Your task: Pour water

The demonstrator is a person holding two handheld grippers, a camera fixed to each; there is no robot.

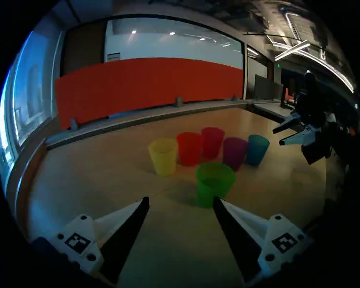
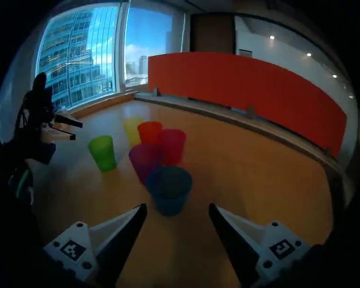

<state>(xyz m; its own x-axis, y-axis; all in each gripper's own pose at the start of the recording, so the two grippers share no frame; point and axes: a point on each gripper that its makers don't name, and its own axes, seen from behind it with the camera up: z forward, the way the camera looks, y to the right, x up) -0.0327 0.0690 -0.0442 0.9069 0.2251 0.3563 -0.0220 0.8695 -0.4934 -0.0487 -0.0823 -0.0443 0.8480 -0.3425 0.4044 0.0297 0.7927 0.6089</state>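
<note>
Green cup [image 1: 214,183], lower centre: likely light, thin plastic, slick, crushable; take mid-wall, gently. Left claw [image 1: 180,199], right claw [image 2: 177,206]: both spread wide, holding nothing.

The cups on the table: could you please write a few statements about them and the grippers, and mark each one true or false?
1. The green cup stands apart from the rest, closest to the left gripper. True.
2. The left gripper's jaws are shut on the green cup. False: they stand open, with nothing gripped.
3. The teal cup is the one closest to the right gripper. True.
4. The yellow cup lies on its side. False: it stands upright on the table.
</note>
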